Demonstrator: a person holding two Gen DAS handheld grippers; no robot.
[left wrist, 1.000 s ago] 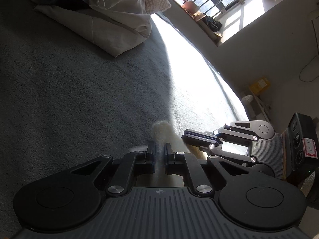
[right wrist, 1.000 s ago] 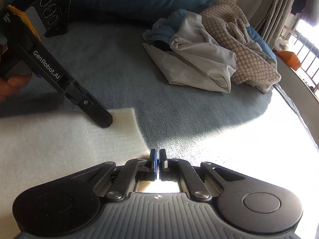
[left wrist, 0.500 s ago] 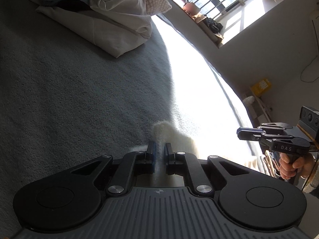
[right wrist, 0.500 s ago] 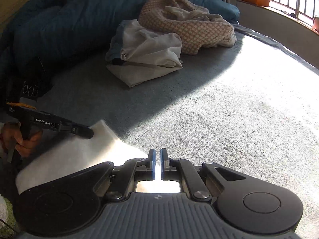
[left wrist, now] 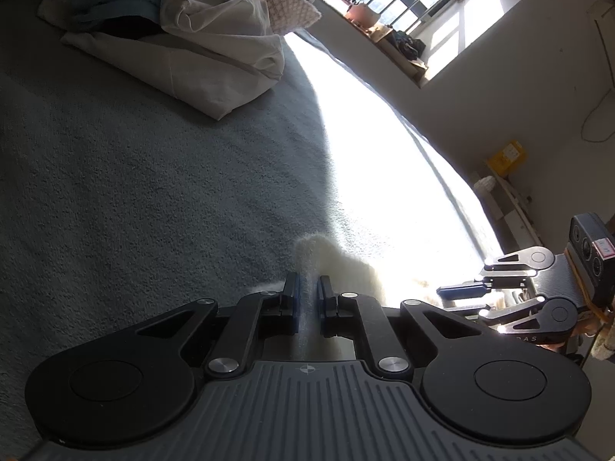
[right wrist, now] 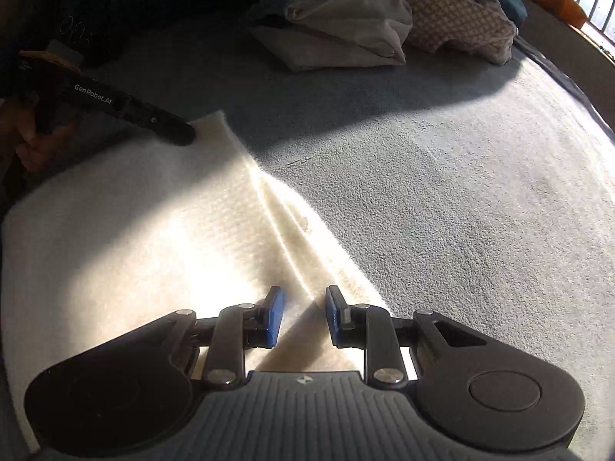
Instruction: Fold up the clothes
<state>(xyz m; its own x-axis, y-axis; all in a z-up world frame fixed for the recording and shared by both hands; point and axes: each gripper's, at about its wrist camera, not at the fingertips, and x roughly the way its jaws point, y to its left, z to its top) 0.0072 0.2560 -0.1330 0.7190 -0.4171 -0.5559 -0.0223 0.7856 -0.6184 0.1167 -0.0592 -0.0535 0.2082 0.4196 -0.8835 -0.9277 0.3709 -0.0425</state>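
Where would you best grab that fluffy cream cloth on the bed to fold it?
Probably at its free corner under the right gripper, coming down from above. The cream cloth lies flat on the grey bedcover; its edge runs straight between the opening jaws, unpinched. The left gripper pinches the far corner.

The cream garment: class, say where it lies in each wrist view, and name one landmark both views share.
Left wrist: cream garment low centre, corner pinched in the left gripper.
Right wrist: it fills the lower left, under the right gripper, whose jaws are opening.
Shared landmark: clothes pile.
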